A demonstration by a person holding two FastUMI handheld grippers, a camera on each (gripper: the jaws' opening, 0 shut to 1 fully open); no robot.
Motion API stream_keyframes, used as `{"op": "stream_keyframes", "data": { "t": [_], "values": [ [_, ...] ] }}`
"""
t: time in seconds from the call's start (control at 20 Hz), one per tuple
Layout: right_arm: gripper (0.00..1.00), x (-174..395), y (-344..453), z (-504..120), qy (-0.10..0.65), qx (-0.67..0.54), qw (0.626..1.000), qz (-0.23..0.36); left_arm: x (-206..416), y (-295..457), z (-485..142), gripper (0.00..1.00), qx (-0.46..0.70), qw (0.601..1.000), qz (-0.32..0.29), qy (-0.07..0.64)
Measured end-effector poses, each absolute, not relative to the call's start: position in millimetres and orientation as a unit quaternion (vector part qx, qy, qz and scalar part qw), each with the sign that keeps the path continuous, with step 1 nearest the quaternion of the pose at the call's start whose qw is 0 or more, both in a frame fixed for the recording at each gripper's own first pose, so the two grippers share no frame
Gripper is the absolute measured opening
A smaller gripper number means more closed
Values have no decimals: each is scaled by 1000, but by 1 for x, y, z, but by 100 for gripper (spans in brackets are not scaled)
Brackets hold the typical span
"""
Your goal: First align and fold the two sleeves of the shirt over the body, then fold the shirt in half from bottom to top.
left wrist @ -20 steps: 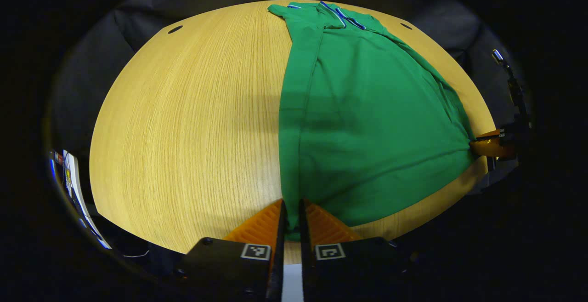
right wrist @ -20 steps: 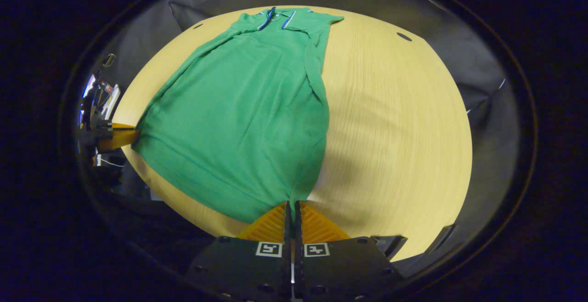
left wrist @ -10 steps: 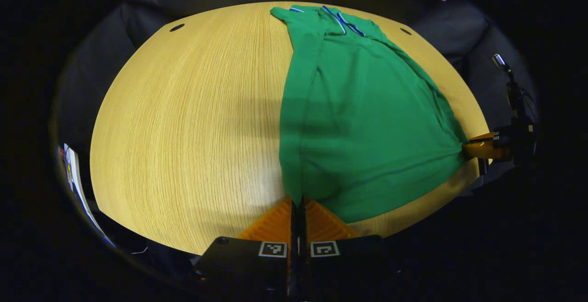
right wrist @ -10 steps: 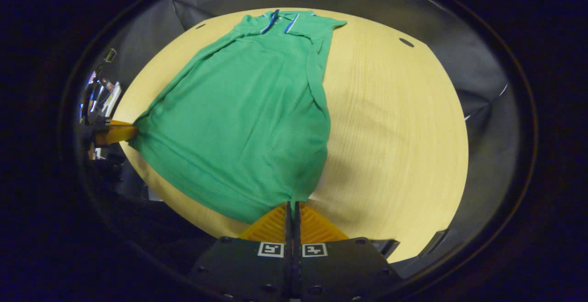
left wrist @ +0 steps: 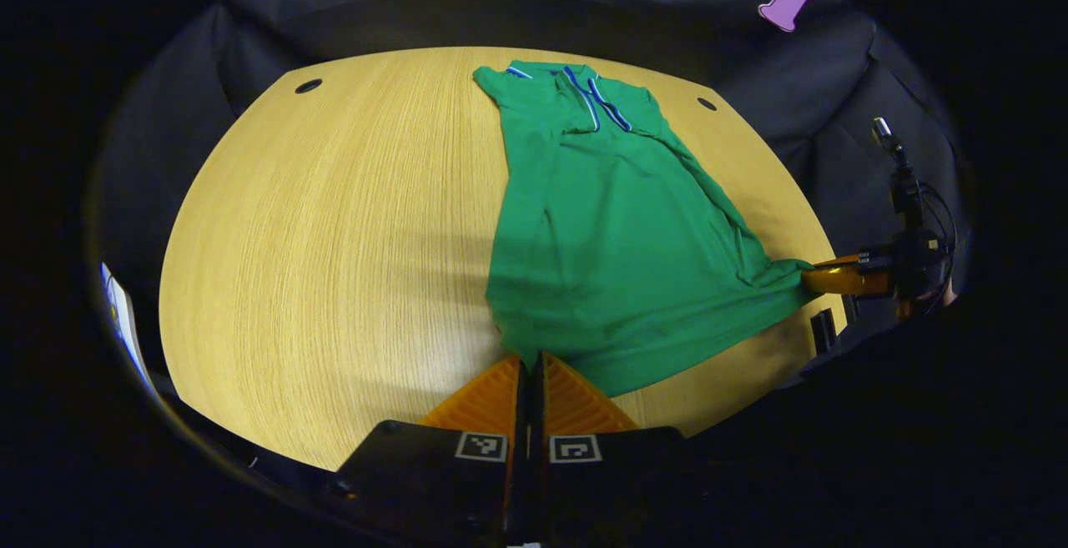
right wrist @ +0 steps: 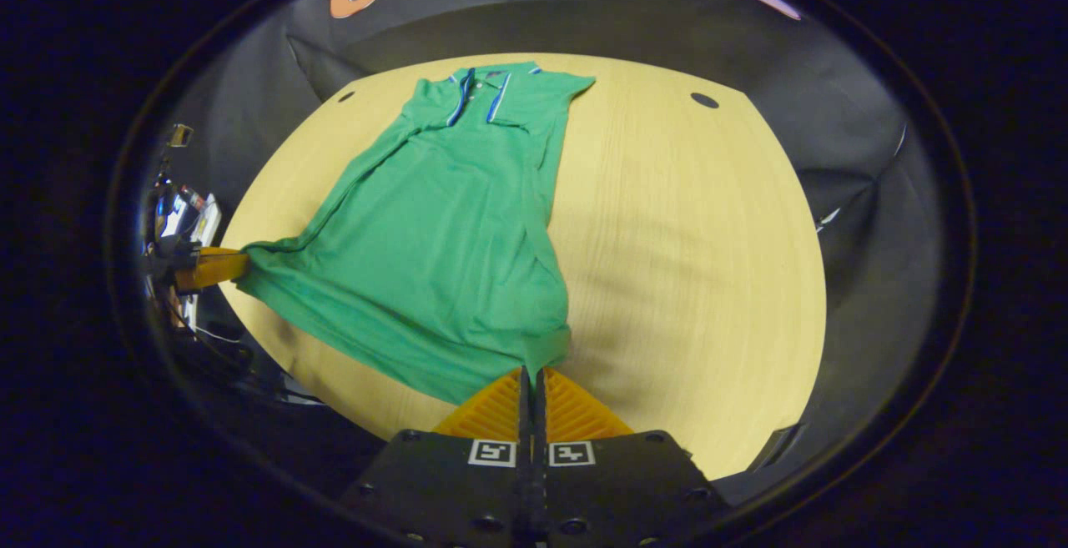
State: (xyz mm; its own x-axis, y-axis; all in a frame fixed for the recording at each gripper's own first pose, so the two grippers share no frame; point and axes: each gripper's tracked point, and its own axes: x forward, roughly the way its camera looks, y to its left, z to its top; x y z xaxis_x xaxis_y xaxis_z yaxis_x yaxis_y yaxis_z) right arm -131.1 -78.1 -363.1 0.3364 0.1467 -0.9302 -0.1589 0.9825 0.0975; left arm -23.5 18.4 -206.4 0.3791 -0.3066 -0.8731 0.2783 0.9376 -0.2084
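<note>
A green short-sleeved polo shirt with blue-and-white trim on the collar (left wrist: 617, 231) lies lengthwise on a light wooden table with a rounded outline (left wrist: 334, 223), its collar at the far end and its hem at the near edge. Both sleeves are already folded in over the body, leaving a long narrow shape with a straight fold running down each side. In the left gripper view, the left gripper (left wrist: 529, 364) is clenched on the shirt's near-left hem corner, its 2 fingers pressed together with a little green cloth pinched between them. Further right in that same view, the right gripper (left wrist: 822, 274) grips the opposite hem corner, and the cloth is drawn to a point where it is held. In the right gripper view, the right gripper (right wrist: 529, 373) has its 2 fingers closed tight on the shirt's (right wrist: 442, 231) near-right hem corner, while the left gripper (right wrist: 225, 264) shows at the far left, holding the other corner. The hem between the 2 grippers runs stretched along the near table (right wrist: 692, 264) edge. 2 small dark round holes (left wrist: 308, 86) sit in the tabletop near its far corners.
</note>
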Motion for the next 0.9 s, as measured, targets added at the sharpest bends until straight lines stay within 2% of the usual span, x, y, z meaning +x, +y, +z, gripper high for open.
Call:
{"op": "stream_keyframes", "data": {
  "t": [0.55, 0.9],
  "values": [
    [0, -81, -82, -326, 521, 13, 849, 84, 41, 14, -172, 6, -2, 862, -180, 473],
    [0, -29, -94, -290, 461, 10, 885, 62, 90, 3, -142, 6, -12, 887, -179, 425]
  ]
}}
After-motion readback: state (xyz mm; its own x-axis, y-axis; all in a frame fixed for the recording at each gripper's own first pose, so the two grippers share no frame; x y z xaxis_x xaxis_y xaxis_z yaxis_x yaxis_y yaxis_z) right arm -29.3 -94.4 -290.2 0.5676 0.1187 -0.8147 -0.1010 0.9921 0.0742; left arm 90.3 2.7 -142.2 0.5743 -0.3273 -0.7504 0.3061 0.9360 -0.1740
